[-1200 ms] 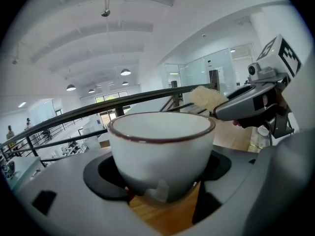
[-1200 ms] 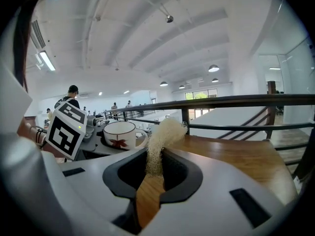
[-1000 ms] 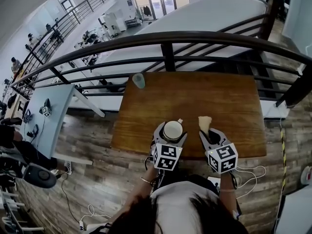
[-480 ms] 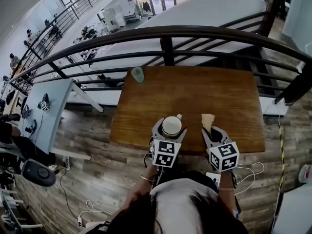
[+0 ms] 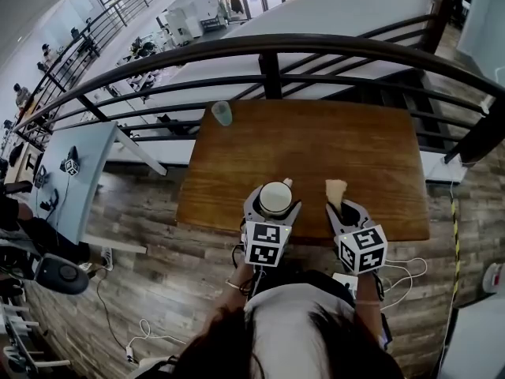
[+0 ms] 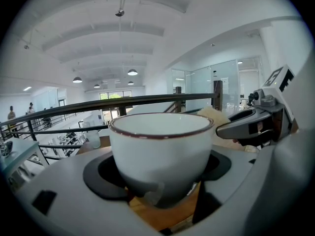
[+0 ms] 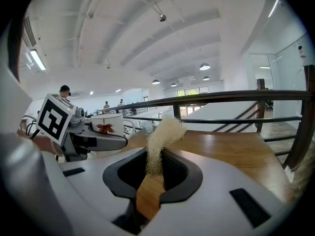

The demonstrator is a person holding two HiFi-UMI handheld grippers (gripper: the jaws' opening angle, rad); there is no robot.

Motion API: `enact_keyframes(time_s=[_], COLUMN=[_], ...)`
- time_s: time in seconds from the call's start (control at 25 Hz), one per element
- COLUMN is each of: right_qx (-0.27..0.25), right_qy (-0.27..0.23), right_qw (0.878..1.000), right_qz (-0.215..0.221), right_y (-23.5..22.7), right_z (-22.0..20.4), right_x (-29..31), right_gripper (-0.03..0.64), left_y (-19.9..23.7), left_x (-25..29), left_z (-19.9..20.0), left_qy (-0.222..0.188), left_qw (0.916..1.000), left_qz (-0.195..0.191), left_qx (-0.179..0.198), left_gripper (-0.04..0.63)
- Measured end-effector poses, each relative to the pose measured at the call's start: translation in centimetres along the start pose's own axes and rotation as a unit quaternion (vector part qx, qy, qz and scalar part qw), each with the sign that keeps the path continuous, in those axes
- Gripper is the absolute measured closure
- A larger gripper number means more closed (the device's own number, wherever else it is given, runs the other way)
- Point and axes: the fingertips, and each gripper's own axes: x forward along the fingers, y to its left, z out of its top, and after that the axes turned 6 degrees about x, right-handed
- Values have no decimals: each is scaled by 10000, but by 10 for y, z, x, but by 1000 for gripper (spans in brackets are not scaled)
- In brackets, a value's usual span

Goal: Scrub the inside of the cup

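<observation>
The cup [image 6: 160,146] is gripped by the left hand-held gripper [image 5: 275,204]; at its 3 o'clock, a scrubber [image 7: 162,134] is pinched by the right hand-held gripper [image 5: 342,209].

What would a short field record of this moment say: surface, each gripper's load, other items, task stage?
surface: wooden table, metal railing behind it
left gripper: jaws closed on white cup with a dark red rim, opening up
right gripper: jaws closed on loofah scrubber, fibrous end poking forward
other items: small glass at the table's far left corner
task stage: scrubber beside the cup, not inside it; scrubbing not yet under way
</observation>
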Motion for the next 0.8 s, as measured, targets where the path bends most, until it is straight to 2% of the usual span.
enact_keyframes(time_s=[0.8], right_qx=[135], right_qy=[20], right_qw=[9999], right_qz=[-14], right_y=[-12], right_z=[-2], right_x=[1], right_gripper=[535], left_y=[-7], left_x=[5], left_z=[6], left_qy=[-24], left_qw=[9999], left_qz=[-76], left_qx=[-70], left_gripper=[184])
